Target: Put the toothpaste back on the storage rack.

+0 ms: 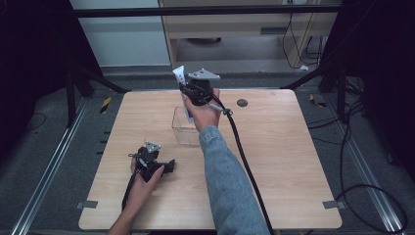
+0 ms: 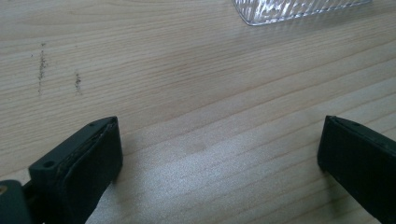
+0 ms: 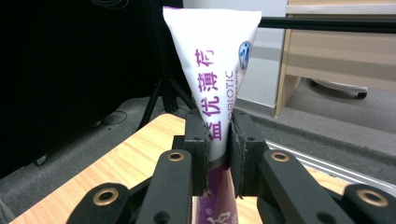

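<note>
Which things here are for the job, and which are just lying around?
For the job:
- white tube, clamped in the right gripper
- clear box just beneath it

Just lying around:
- dark round spot on the table
- left gripper, open with nothing between its jaws

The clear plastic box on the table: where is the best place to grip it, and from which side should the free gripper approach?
Probably one thin side wall of the clear box, taken from above: it stands upright with its open top upward, so one jaw can go inside and one outside. The left gripper, open and resting on the table, lies nearest its left wall. The right gripper holds a white tube beyond it.
</note>
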A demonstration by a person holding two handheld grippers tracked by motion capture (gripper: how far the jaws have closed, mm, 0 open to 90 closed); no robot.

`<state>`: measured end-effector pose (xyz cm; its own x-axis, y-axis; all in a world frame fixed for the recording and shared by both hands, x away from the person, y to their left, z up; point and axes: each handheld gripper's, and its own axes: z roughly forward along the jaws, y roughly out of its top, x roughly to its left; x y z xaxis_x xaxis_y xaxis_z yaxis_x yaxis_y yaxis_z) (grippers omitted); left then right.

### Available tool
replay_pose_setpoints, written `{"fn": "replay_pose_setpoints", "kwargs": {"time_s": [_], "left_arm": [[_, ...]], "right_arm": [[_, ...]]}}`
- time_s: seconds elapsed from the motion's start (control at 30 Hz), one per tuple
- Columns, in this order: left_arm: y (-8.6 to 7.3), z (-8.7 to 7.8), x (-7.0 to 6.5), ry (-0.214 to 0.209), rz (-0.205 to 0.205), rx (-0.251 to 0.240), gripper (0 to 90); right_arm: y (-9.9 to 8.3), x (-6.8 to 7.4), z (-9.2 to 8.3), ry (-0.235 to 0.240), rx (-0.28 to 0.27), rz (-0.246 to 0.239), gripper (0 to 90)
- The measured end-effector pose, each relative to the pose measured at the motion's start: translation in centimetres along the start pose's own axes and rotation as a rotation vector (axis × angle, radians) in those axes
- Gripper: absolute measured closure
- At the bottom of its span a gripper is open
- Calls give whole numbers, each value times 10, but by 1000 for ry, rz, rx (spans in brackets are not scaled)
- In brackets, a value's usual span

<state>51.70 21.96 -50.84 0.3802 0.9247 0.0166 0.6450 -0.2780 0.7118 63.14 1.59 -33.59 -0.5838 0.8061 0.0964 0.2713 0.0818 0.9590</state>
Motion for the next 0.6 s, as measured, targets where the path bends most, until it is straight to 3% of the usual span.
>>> {"fn": "replay_pose_setpoints", "kwargs": {"time_s": [0.6], "left_arm": [[0,0,0,-1,0,-1,0]], "right_arm": [[-30,9,10,6,67,-26,786]]}}
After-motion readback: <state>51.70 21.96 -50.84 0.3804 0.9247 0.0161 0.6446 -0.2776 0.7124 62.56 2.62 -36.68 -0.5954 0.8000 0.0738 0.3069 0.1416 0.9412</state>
